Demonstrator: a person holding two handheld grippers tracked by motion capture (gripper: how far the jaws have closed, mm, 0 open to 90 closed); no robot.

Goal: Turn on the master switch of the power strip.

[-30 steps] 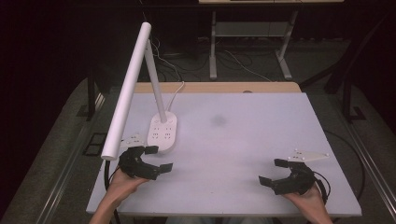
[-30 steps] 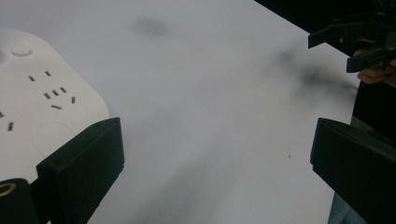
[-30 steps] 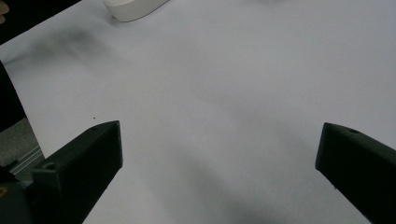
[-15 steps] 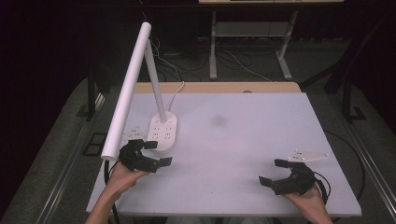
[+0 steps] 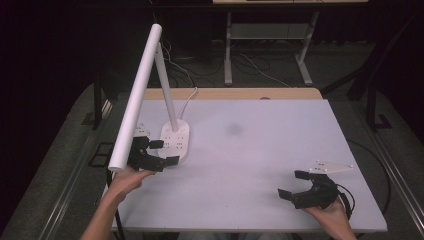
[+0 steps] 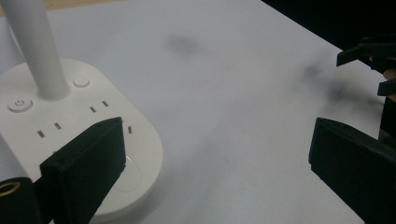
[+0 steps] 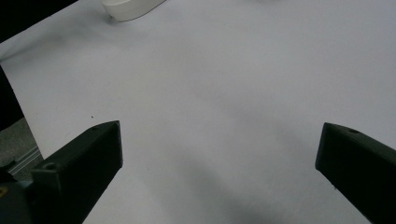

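A white desk lamp stands at the table's left, its oval base (image 5: 176, 139) bearing small sockets and a power button (image 6: 18, 103). Its pole (image 6: 36, 49) rises to a long tube head (image 5: 136, 95) that hangs over the left edge. My left gripper (image 5: 167, 152) is open right beside the base's near end; in the left gripper view one jaw overlaps the lamp base (image 6: 79, 116), and the left gripper (image 6: 219, 158) holds nothing. My right gripper (image 5: 289, 183) rests open near the front right of the table; in the right gripper view the right gripper (image 7: 219, 158) has bare table between its jaws.
The white table top (image 5: 260, 150) has a faint dark smudge (image 5: 233, 130) near its middle and a wooden strip (image 5: 235, 93) along the back. The lamp's cord (image 5: 189, 97) runs off the back edge. A metal desk frame (image 5: 265, 40) stands beyond.
My left gripper has moved forward and to the right, up to the lamp base. The right gripper has stayed where it was.
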